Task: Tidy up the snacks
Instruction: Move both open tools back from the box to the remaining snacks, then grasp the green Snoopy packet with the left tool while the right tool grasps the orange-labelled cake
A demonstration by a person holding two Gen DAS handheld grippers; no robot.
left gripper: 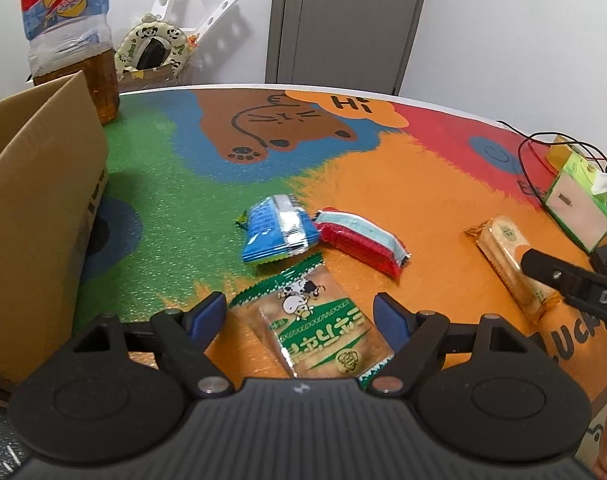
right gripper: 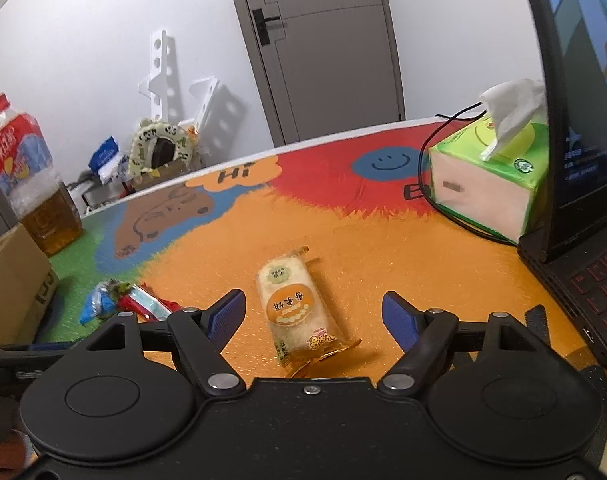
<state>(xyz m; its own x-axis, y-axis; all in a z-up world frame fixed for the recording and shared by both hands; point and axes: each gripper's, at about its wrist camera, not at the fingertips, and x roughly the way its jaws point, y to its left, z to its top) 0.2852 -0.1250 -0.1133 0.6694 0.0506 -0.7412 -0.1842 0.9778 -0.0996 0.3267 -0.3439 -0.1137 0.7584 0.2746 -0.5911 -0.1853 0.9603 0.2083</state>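
**Both grippers spread over separate snack packs**

Currently the colourful table mat [left gripper: 403,184] carries everything in view. Largest item: the cardboard box [left gripper: 35,216] at the left edge, side wall upright, with a large tea bottle [left gripper: 73,46] standing just behind it. Far right: laptop [right gripper: 575,184], open, and a green tissue box [right gripper: 489,184] just beside it, black cable running past its base.

Left gripper [left gripper: 301,314]: jaws wide apart, nothing held. The green-and-clear cow-print cracker pack [left gripper: 321,330] lies flat on the mat between the two blue pads, its long axis tilted; its near end runs under the gripper body. Neither pad touches it, as far as can be seen.

Right gripper [right gripper: 314,318]: jaws likewise spread, empty. The orange-labelled rice cracker pack [right gripper: 293,312] lies between the fingers, closer to the left one, clear of both.

Beyond the left gripper, a blue packet [left gripper: 277,234] and a red packet [left gripper: 361,242] lie touching each other, near the cow-print pack's serrated end.
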